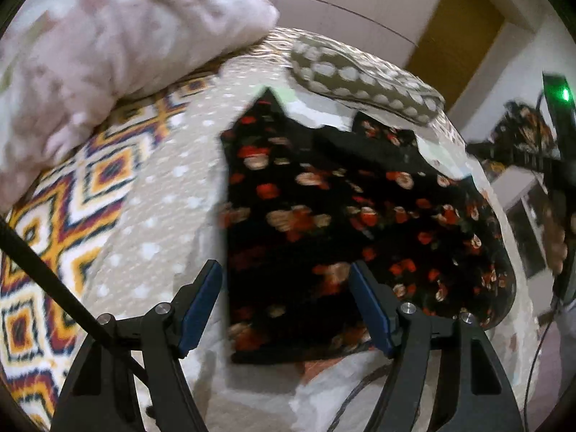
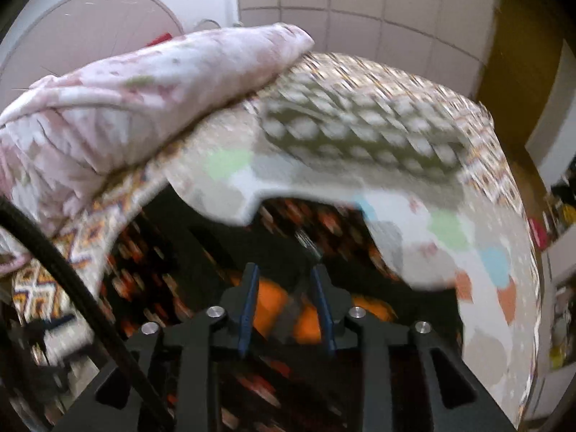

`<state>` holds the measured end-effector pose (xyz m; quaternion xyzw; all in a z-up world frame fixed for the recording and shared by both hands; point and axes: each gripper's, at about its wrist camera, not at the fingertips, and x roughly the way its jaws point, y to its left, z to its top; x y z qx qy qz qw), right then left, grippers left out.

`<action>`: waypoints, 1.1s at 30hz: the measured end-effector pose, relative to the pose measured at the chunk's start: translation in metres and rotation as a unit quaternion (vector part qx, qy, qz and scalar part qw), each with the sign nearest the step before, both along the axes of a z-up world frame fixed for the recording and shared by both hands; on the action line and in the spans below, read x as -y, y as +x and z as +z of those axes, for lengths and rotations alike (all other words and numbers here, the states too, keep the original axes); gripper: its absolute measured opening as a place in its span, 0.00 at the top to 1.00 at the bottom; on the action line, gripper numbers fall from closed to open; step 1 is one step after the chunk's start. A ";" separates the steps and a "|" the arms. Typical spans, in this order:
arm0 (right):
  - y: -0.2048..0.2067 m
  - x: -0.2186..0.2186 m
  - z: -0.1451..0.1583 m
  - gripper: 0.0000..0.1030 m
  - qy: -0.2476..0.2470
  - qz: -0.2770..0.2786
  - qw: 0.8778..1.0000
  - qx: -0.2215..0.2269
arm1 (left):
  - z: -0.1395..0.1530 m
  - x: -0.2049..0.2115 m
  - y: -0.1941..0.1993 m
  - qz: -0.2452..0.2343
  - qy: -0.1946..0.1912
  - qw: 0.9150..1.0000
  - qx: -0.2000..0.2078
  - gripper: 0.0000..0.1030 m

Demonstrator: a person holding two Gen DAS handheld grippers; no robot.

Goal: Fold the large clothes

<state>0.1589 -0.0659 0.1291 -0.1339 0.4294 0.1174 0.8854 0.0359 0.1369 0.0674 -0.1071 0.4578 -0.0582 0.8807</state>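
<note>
Left wrist view: left gripper (image 1: 284, 302) released, jaws wide, hovering over black floral garment (image 1: 324, 208) spread flat on the dotted bedspread (image 1: 162, 194); pink duvet (image 1: 108, 54) and spotted pillow (image 1: 363, 82) beyond. Right wrist view: right gripper (image 2: 284, 306) partly apart, fabric close beneath it, blurred, can't tell if it grips. Garment looks thin, soft, floppy; best pinched at corners or hem. No containers visible.

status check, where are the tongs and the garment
Left tongs open above black floral garment. Right tongs partly open, contents blurred. Pink floral pillow nearby.
</note>
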 end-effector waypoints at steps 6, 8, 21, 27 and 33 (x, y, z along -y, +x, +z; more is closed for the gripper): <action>-0.005 0.071 -0.036 0.58 -0.009 -0.046 0.999 -0.010 | -0.028 0.031 0.029 -0.018 0.103 0.994 -0.018 0.25; 0.000 0.085 -0.041 0.56 -0.003 -0.056 0.998 -0.003 | -0.035 0.026 0.032 -0.007 0.088 0.996 -0.025 0.22; 0.019 0.159 -0.040 0.50 0.025 -0.093 0.995 0.010 | -0.050 0.014 0.028 0.021 0.049 0.998 -0.040 0.15; 0.004 0.141 -0.047 0.50 0.015 -0.037 0.999 0.017 | -0.051 0.017 0.032 0.028 0.050 0.997 -0.047 0.15; 0.009 0.092 -0.085 0.95 -0.038 0.009 0.999 -0.010 | -0.049 0.020 0.032 0.034 0.062 0.996 -0.049 0.15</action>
